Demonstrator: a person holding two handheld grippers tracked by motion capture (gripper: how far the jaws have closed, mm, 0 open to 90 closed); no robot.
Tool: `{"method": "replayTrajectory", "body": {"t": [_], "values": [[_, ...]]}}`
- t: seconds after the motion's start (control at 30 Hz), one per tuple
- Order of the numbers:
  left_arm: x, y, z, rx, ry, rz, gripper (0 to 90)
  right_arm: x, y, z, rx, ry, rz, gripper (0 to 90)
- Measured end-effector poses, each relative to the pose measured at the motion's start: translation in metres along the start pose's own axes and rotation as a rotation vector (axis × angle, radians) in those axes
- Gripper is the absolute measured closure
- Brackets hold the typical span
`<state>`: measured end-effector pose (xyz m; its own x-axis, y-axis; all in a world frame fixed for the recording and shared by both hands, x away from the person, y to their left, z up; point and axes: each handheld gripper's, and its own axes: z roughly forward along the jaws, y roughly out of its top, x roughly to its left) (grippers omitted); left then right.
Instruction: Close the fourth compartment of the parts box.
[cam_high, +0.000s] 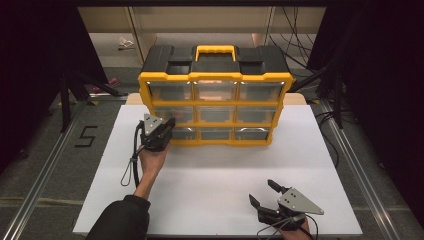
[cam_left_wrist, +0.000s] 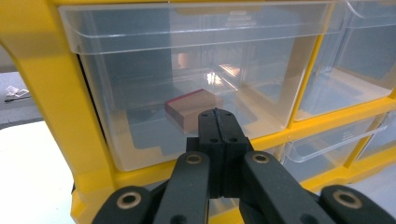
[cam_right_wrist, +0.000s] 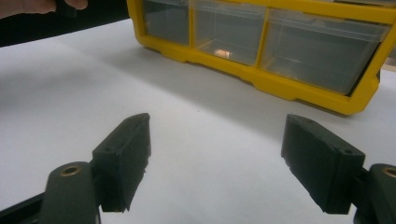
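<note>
High view: a yellow and black organizer (cam_high: 215, 95) with three rows of clear drawers stands upright at the far side of the white tabletop (cam_high: 215, 175). Its yellow handle (cam_high: 215, 50) sits on top. The left hand-held gripper (cam_high: 167, 125) is at the organizer's lower left corner, up against the drawer fronts, held by the left hand (cam_high: 152, 160) with a dark sleeve (cam_high: 120, 220) behind it. The right hand-held gripper (cam_high: 264, 192) lies near the front edge of the tabletop, well apart from the organizer, its jaws spread wide with nothing between them.

Left gripper view: the left hand-held gripper (cam_left_wrist: 215, 114) has its jaws pressed together, nothing visible between them. The tips sit just before a clear drawer (cam_left_wrist: 196, 79) in the yellow frame (cam_left_wrist: 51, 93). Whether they touch the drawer front cannot be told. Inside that drawer lies a wooden block (cam_left_wrist: 191, 108) with a reddish upper edge, resting on the drawer floor.

Right gripper view: the right hand-held gripper (cam_right_wrist: 215, 158) is wide open above bare tabletop (cam_right_wrist: 196, 135). The organizer's bottom row (cam_right_wrist: 261, 46) stands beyond, well apart. The other hand (cam_right_wrist: 37, 5) shows at the upper left.
</note>
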<state>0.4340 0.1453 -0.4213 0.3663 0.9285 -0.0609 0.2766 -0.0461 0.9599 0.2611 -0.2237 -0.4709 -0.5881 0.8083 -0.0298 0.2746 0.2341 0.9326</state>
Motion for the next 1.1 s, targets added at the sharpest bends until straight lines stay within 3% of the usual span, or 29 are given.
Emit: {"method": "replayTrajectory", "body": {"t": [0.33,0.43,0.53,0.63,1.1], "values": [[0.0006,0.0017,0.0008,-0.006,0.003,0.008,90.0,0.0001,0.0000,0.0000,0.001,0.001,-0.001,24.8],[-0.0015,0.0010,0.0026,0.001,0.025,0.053,90.0,0.0002,-0.0001,0.0002,0.002,0.002,-0.003,24.8],[-0.0016,0.0010,0.0033,0.002,0.021,0.047,90.0,0.0002,-0.0001,0.0002,0.002,0.002,-0.005,24.8],[0.0005,0.0012,0.0039,0.002,0.005,0.015,90.0,0.0005,-0.0002,0.0006,0.002,0.000,-0.011,24.9],[0.0006,0.0002,0.0037,0.000,-0.010,-0.004,90.0,0.0019,-0.0003,0.0012,0.015,0.006,-0.027,24.9]]}}
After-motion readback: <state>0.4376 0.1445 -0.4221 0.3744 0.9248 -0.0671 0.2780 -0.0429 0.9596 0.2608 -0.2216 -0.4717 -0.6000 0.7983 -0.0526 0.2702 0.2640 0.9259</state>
